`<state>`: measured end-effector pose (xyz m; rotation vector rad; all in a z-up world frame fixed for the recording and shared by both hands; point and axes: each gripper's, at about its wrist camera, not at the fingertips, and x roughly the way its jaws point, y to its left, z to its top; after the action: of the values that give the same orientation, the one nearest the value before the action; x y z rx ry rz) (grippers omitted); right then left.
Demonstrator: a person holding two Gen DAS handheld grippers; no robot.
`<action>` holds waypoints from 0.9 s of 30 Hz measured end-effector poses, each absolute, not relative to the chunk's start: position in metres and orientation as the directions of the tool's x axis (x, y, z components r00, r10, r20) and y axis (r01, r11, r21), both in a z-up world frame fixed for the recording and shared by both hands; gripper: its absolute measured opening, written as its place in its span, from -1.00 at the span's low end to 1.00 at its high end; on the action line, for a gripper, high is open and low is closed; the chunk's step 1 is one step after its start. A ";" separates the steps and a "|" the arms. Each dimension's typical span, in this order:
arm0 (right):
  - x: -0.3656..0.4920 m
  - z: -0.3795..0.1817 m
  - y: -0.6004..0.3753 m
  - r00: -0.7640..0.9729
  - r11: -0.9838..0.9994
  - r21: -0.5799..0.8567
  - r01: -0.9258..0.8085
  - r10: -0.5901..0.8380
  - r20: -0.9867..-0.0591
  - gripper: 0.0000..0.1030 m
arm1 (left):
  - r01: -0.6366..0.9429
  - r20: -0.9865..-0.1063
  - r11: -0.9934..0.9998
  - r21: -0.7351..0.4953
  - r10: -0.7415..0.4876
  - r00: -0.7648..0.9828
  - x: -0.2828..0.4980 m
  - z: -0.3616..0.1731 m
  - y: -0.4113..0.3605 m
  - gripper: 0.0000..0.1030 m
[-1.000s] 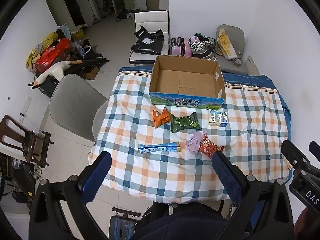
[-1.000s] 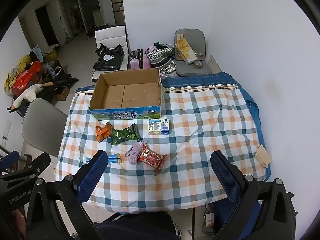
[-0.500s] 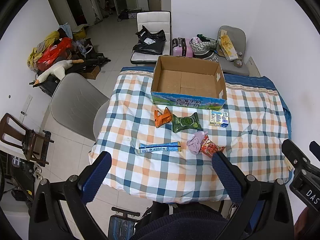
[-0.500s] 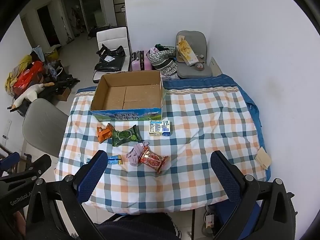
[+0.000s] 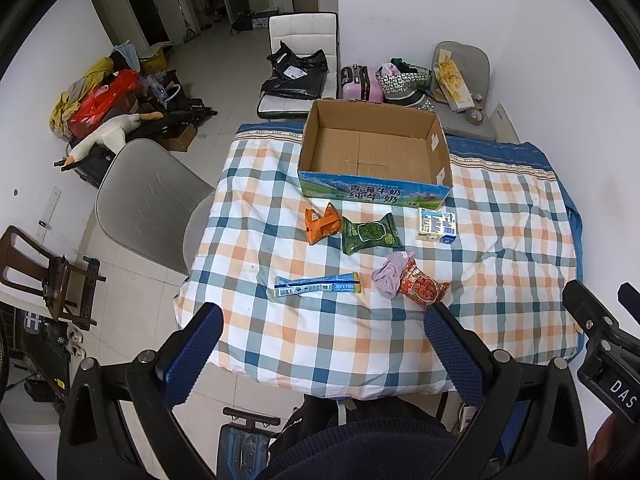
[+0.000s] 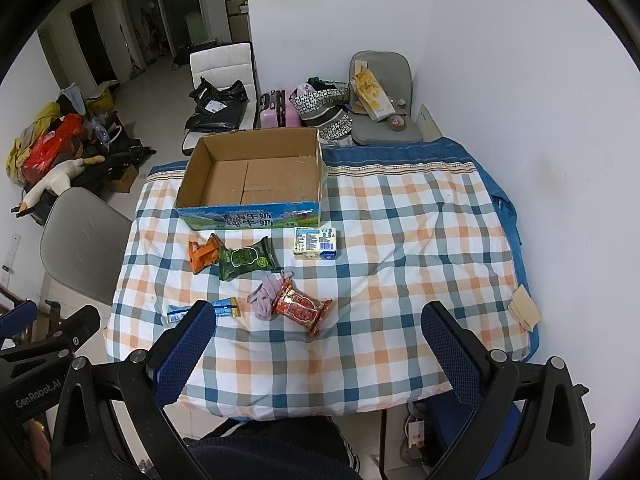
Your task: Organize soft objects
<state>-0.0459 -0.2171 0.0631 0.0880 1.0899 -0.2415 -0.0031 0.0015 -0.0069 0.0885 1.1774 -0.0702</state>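
Observation:
An open, empty cardboard box [image 5: 376, 152] [image 6: 252, 176] stands at the far side of the checked table [image 5: 520, 240]. In front of it lie an orange packet [image 5: 319, 225] [image 6: 204, 253], a green packet [image 5: 370, 234] [image 6: 246, 258], a small white-blue carton [image 5: 436, 225] [image 6: 315, 243], a pink crumpled cloth [image 5: 390, 274] [image 6: 267, 294], a red snack bag [image 5: 422, 286] [image 6: 301, 306] and a blue tube [image 5: 316, 285] [image 6: 224, 307]. My left gripper [image 5: 320, 344] and right gripper [image 6: 320, 344] are both open and empty, held high above the table's near edge.
A grey chair [image 5: 144, 200] stands at the table's left. A white chair with black bags [image 5: 298, 68], a pink suitcase [image 5: 362, 82] and a grey chair with clutter [image 5: 460, 92] stand behind the table. A wall is on the right. A beige paper [image 6: 524, 306] lies at the right edge.
Both views have shifted slightly: the table and objects sit a little lower and nearer in the frames. Nothing on the table has moved and both grippers stay open.

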 end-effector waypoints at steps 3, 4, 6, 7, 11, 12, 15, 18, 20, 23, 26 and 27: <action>-0.046 0.064 -0.217 0.442 0.970 -0.047 0.237 -0.151 -0.884 1.00 | 0.103 -0.925 0.994 0.032 -0.009 0.379 -0.002 -0.006 0.001 1.00; -0.047 0.064 -0.216 0.442 0.971 -0.048 0.234 -0.150 -0.884 1.00 | 0.104 -0.926 0.994 0.032 -0.010 0.379 -0.003 -0.007 0.001 1.00; -0.046 0.064 -0.217 0.440 0.971 -0.046 0.233 -0.148 -0.886 1.00 | 0.102 -0.925 0.994 0.033 -0.008 0.379 -0.003 -0.006 0.001 1.00; -0.046 0.064 -0.217 0.439 0.971 -0.047 0.233 -0.148 -0.886 1.00 | 0.101 -0.925 0.994 0.031 -0.009 0.379 -0.003 -0.006 0.002 1.00; -0.046 0.064 -0.217 0.443 0.971 -0.048 0.235 -0.151 -0.884 1.00 | 0.098 -0.924 0.995 0.032 -0.008 0.382 -0.004 -0.009 0.001 1.00; -0.046 0.063 -0.217 0.443 0.971 -0.047 0.235 -0.150 -0.884 1.00 | 0.101 -0.925 0.994 0.034 -0.007 0.381 -0.003 -0.007 0.000 1.00; -0.048 0.063 -0.216 0.443 0.971 -0.048 0.233 -0.150 -0.884 1.00 | 0.100 -0.925 0.994 0.032 -0.008 0.380 -0.002 -0.007 0.000 1.00; -0.049 0.062 -0.216 0.443 0.971 -0.050 0.234 -0.152 -0.883 1.00 | 0.101 -0.925 0.994 0.035 -0.006 0.380 -0.002 -0.007 0.000 1.00; -0.048 0.061 -0.216 0.444 0.971 -0.051 0.235 -0.154 -0.882 1.00 | 0.101 -0.924 0.994 0.033 -0.008 0.382 -0.001 -0.008 0.000 1.00; -0.047 0.061 -0.215 0.445 0.970 -0.051 0.237 -0.155 -0.882 1.00 | 0.101 -0.925 0.994 0.033 -0.008 0.379 -0.001 -0.007 0.000 1.00; -0.047 0.062 -0.215 0.444 0.971 -0.052 0.234 -0.154 -0.883 1.00 | 0.102 -0.925 0.994 0.035 -0.006 0.380 0.000 -0.007 0.000 1.00; -0.047 0.061 -0.215 0.443 0.971 -0.054 0.234 -0.156 -0.883 1.00 | 0.102 -0.925 0.994 0.033 -0.008 0.379 -0.001 -0.006 0.000 1.00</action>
<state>-0.0473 -0.2151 0.0610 0.0804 1.0850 -0.2422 -0.0008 0.0000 -0.0058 0.0893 1.1806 -0.0706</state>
